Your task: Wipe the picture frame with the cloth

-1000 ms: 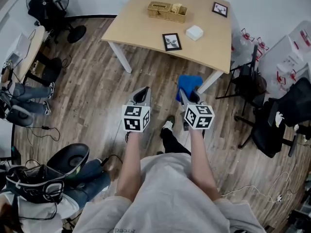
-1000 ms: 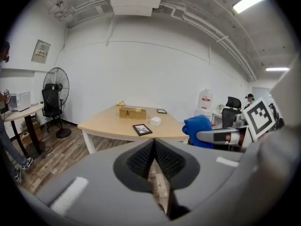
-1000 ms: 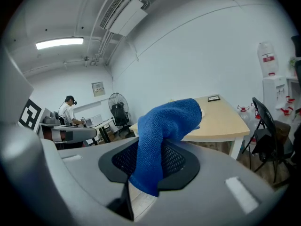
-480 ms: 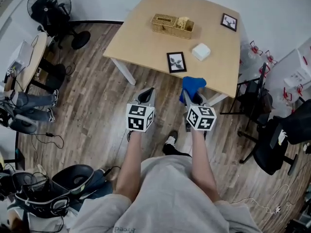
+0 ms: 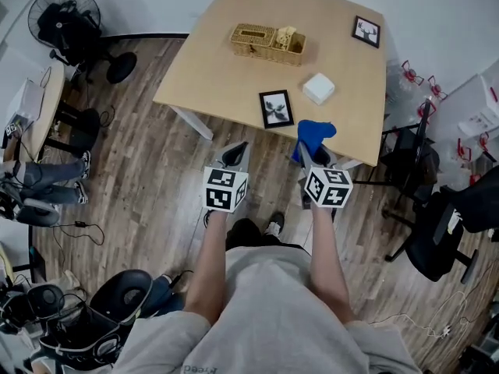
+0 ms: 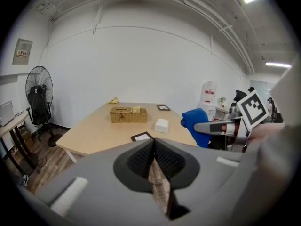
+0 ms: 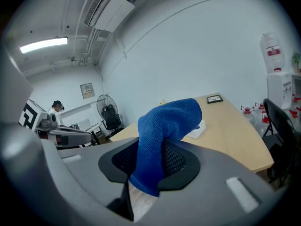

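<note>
A black picture frame (image 5: 276, 108) lies flat near the front edge of the wooden table (image 5: 218, 68); the same picture frame (image 6: 142, 136) shows in the left gripper view. My right gripper (image 5: 313, 154) is shut on a blue cloth (image 5: 313, 135), which hangs over the table's front edge just right of the frame. The blue cloth (image 7: 165, 128) fills the right gripper view. My left gripper (image 5: 235, 154) is shut and holds nothing, over the floor in front of the table.
On the table sit a wicker basket (image 5: 267, 41), a white box (image 5: 319, 88) and a second small frame (image 5: 366, 31) at the far right. A fan (image 5: 66, 18) stands at left, black chairs (image 5: 437, 224) at right. A seated person's legs (image 5: 31, 181) are at far left.
The view has closed in on the table. Both grippers have come forward, and the blue cloth now reaches over the table's front edge beside the frame.
</note>
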`<state>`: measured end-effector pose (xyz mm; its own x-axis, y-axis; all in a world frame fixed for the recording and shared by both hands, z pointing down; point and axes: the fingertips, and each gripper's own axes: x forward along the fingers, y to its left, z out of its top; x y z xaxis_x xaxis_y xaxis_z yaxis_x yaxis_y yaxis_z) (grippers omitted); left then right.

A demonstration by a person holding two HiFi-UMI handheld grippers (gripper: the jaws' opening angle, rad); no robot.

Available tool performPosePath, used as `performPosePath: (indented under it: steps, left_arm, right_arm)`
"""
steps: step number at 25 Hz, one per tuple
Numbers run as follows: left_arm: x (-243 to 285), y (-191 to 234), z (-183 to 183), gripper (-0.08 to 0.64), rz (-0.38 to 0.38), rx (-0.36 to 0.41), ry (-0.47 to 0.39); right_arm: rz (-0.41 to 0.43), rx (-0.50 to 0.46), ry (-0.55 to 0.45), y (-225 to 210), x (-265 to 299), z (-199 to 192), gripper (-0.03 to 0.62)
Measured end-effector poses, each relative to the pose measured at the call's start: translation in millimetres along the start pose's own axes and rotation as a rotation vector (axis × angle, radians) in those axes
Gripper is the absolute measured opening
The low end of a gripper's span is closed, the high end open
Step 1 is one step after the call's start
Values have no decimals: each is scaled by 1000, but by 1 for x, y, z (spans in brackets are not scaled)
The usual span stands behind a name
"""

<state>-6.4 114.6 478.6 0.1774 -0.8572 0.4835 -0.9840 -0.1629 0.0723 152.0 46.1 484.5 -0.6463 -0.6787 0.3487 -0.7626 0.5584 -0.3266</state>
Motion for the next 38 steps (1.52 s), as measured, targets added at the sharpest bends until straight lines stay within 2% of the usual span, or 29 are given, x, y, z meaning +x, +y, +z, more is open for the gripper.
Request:
performPosePath:
  steps: [7, 15, 20, 25, 34, 38]
  left_arm:
    - [25, 22, -3, 52, -19, -13, 29]
    - [93, 52, 18, 52, -130, -2, 75]
    - [139, 68, 17, 52, -214, 51, 148]
    - [174, 74, 4, 52, -327, 89, 225]
    - [229, 71, -31, 52, -521, 245, 358]
    - [242, 69, -48, 52, -578, 300, 414]
  right_arm:
    - [2, -26, 33, -3, 27, -2, 104]
    - [-46, -71, 51, -13, 84, 22, 104]
    - [-95, -73, 71, -24, 125, 34, 104]
    - [-75, -62, 121, -26, 163, 35, 104]
    - [-113, -107, 276, -50, 218, 9, 104]
    - [-132, -133, 335, -60, 234, -3, 104]
